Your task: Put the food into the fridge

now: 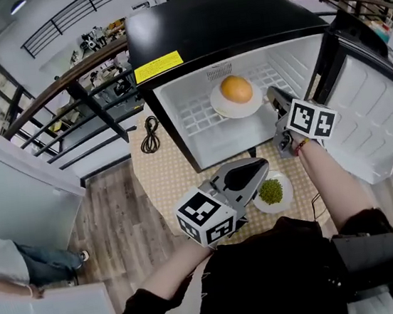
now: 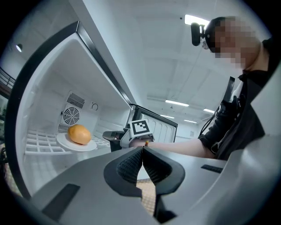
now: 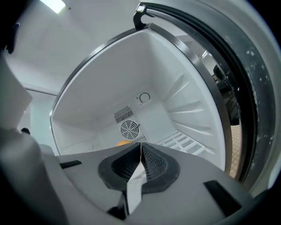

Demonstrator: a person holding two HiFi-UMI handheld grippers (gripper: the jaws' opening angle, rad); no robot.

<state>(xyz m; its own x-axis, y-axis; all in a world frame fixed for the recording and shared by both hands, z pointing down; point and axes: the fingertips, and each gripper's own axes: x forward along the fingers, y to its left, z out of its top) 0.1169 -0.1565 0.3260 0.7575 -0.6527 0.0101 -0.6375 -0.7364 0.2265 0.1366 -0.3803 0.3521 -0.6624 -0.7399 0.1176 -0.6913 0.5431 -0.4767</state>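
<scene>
A small black fridge (image 1: 215, 24) stands open on the table. On its wire shelf a white plate (image 1: 224, 107) holds an orange round food (image 1: 236, 88), which also shows in the left gripper view as the orange food (image 2: 79, 134). My right gripper (image 1: 273, 98) is at the right side of the fridge opening, shut and holding nothing; its own view faces the fridge's back wall, where a sliver of the orange food (image 3: 125, 143) peeks over the jaws. A second white plate with green food (image 1: 271, 192) sits on the table. My left gripper (image 1: 261, 166) hovers beside it, shut and holding nothing.
The fridge door (image 1: 374, 115) swings out to the right. A coiled black cable (image 1: 150, 133) lies on the patterned tablecloth (image 1: 163, 178) left of the fridge. A railing (image 1: 67, 105) runs behind, and a person's legs (image 1: 24, 265) are at the far left.
</scene>
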